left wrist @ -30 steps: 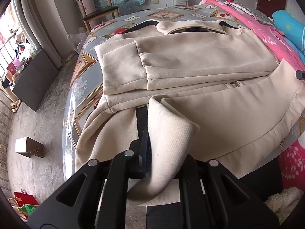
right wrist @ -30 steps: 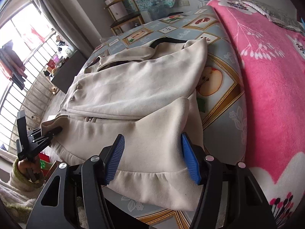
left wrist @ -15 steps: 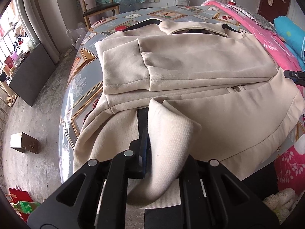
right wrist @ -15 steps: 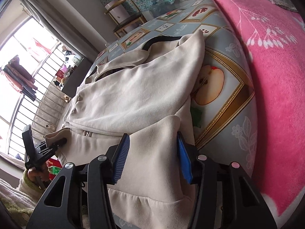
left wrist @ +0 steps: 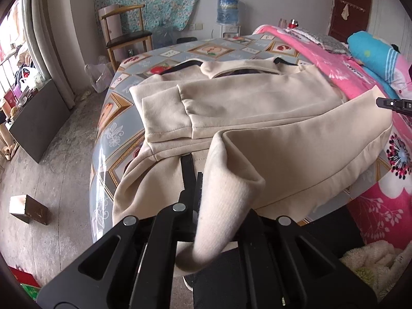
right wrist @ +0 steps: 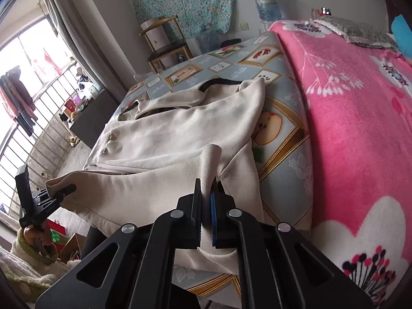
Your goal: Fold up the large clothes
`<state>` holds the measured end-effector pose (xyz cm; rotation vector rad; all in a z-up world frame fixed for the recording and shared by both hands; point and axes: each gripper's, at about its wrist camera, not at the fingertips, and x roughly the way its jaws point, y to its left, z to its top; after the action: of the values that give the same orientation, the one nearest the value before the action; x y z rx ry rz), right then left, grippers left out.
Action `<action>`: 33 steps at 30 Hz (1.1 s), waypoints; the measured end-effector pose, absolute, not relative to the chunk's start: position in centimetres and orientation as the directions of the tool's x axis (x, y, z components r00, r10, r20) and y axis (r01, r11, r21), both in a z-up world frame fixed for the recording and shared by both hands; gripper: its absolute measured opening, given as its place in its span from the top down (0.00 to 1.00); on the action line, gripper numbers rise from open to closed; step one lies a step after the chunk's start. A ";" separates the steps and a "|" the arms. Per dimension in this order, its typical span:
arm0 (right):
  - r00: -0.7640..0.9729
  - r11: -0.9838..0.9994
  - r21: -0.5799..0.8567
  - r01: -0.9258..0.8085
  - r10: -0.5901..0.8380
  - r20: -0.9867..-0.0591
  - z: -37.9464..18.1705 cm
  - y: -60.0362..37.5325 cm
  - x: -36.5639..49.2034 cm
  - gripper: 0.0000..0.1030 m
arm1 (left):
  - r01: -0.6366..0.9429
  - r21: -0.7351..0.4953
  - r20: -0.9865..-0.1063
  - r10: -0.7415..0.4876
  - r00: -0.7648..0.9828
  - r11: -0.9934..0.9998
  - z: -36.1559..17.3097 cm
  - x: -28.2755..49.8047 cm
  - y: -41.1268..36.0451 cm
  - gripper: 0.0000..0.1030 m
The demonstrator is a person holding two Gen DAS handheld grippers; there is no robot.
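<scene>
A large beige jacket (left wrist: 257, 118) lies on the bed with both sleeves folded across its chest; it also shows in the right wrist view (right wrist: 180, 139). My left gripper (left wrist: 206, 180) is shut on the jacket's ribbed hem corner, which drapes over its fingers. My right gripper (right wrist: 207, 195) is shut on the other hem corner, pinched upright between its pads. The lifted hem (left wrist: 309, 154) hangs between both grippers above the bed's near edge. The left gripper also shows in the right wrist view (right wrist: 64, 189), the right gripper's tip in the left wrist view (left wrist: 386, 102).
The bed has a blue patterned sheet (left wrist: 118, 128) and a pink floral blanket (right wrist: 347, 103) on the right side. A wooden chair (left wrist: 126, 36), a water dispenser (left wrist: 228, 10) and a dark cabinet (left wrist: 38, 121) stand beyond. A small box (left wrist: 27, 208) lies on the floor.
My right gripper has closed on the hem corner, which it only straddled before. Both grippers have lifted the hem and carried it forward over the jacket.
</scene>
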<state>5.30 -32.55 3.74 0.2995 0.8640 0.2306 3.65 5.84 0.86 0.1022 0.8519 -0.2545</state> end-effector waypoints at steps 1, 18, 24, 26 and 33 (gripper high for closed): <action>0.646 0.935 0.347 -0.075 0.311 -0.697 4.4 -32.5 5.0 0.95 | 0.266 -0.017 -0.739 -0.192 0.646 0.964 1.6 3.2 6.1 0.96; 0.746 0.936 0.348 -0.061 0.274 -0.607 8.9 -33.5 17.0 0.95 | 0.278 0.039 -0.623 -0.194 0.757 0.960 6.6 15.7 7.0 0.96; 0.587 0.953 0.303 0.008 0.241 -0.773 1.0 -32.6 23.4 0.94 | 0.235 -0.017 -0.806 -0.152 0.572 0.972 -0.9 21.5 7.9 0.87; 0.548 0.957 0.285 0.052 0.211 -0.809 -0.5 -32.9 24.2 0.89 | 0.196 -0.070 -0.813 -0.169 0.556 0.978 -1.4 22.0 9.3 0.73; 0.645 0.978 0.207 -0.032 0.178 -0.743 4.4 -30.9 25.6 0.57 | 0.195 -0.084 -0.765 -0.188 0.616 0.977 2.5 24.3 10.8 0.70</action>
<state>25.64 -30.90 4.42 0.1814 0.8624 0.1203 24.34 10.83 2.46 0.0081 0.8804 -0.2208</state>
